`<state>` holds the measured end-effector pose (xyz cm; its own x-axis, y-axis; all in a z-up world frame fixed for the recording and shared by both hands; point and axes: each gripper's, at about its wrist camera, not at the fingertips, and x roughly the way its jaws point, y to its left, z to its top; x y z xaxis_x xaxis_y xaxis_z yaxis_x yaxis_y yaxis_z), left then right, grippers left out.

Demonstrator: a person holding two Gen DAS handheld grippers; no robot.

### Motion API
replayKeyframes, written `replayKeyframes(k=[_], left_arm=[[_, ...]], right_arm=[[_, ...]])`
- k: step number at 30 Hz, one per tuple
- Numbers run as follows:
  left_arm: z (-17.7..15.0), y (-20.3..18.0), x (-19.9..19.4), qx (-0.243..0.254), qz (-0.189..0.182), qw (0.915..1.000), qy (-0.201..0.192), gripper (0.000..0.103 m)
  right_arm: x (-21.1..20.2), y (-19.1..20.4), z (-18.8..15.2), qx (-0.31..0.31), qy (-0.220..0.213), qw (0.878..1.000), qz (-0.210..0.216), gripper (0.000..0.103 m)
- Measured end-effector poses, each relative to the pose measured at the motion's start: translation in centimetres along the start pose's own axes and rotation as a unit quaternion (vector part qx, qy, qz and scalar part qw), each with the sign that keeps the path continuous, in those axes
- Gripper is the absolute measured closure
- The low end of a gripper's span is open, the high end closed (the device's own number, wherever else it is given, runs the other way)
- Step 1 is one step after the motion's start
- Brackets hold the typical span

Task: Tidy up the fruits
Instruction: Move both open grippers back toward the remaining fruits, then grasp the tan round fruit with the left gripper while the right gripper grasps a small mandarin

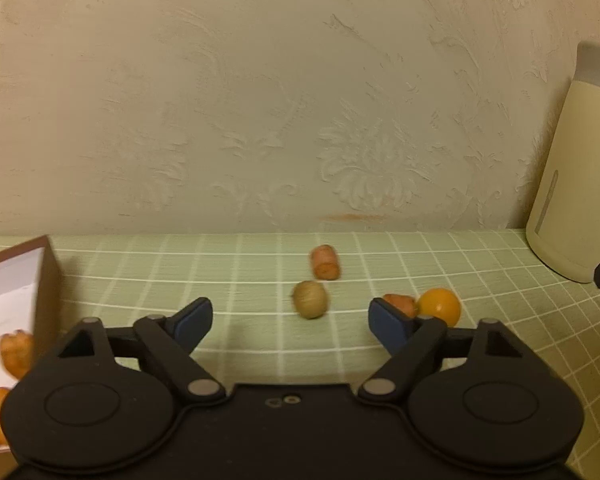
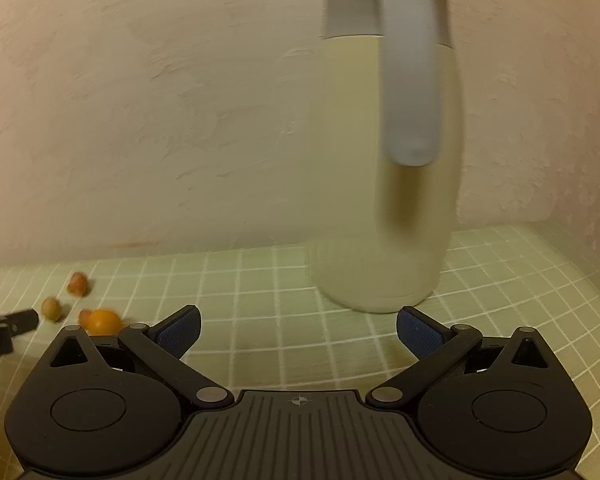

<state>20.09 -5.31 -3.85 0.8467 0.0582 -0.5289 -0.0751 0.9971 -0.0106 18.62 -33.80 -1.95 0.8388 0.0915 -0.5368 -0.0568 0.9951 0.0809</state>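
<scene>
Left gripper [image 1: 290, 326]: jaws stood apart, nothing between the blue pads [image 1: 192, 322]. Right gripper [image 2: 298, 330]: jaws likewise apart and empty.

Loose fruit on the green grid cloth [image 1: 260, 344], left wrist view, four pieces counted:
- one orange-pink cut piece [image 1: 325, 262], at 12 o'clock from the gripper gap, nearest the wall;
- one brownish-green round fruit [image 1: 310, 299], just ahead of the gap, close below the cut piece, not touching it;
- one orange-pink piece [image 1: 401, 302], at about 2 o'clock, partly hidden behind the right-hand pad;
- one yellow-orange round fruit [image 1: 438, 306], touching that piece on its right.

One open box [image 1: 40, 280] with a white interior sat at 9 o'clock; three orange pieces showed inside it, one of them [image 1: 16, 352] heart-like, two cut off by the frame edge.

One tall cream jug [image 2: 384, 184] with a grey lid and handle stood at 12 o'clock in the right wrist view, blurred. The same four fruits appeared at 10 o'clock there.
</scene>
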Motion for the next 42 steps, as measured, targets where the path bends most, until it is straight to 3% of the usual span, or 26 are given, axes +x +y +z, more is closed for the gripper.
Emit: replayKeyframes(k=[5, 12, 17, 23, 30, 42], left_arm=[[0.2, -1.2, 1.9, 0.001, -0.003, 0.9998, 0.018, 0.047], [0.3, -1.0, 3.7, -0.016, -0.004, 0.9996, 0.025, 0.054], [0.3, -0.6, 4.3, -0.014, -0.008, 0.9994, 0.03, 0.088], [0.2, 0.5, 2.9, -0.025, -0.008, 0.9993, 0.025, 0.088], [-0.7, 0.4, -0.9, 0.001, -0.017, 0.9995, 0.027, 0.088], [-1.9, 4.9, -6.1, -0.012, 0.04, 0.9989, 0.02, 0.088]], right_arm=[[0.6, -1.0, 0.1, 0.013, 0.004, 1.0, -0.002, 0.0], [1.9, -1.1, -0.3, 0.018, 0.014, 1.0, 0.006, 0.0], [2.7, -0.6, -0.2, 0.022, 0.016, 1.0, 0.016, 0.0], [3.5, 0.5, -0.4, 0.024, 0.02, 0.999, 0.035, 0.0], [4.7, 4.0, -0.4, -0.004, 0.034, 0.996, 0.085, 0.0], [4.5, 8.4, -0.3, -0.032, 0.032, 0.992, 0.117, 0.0]])
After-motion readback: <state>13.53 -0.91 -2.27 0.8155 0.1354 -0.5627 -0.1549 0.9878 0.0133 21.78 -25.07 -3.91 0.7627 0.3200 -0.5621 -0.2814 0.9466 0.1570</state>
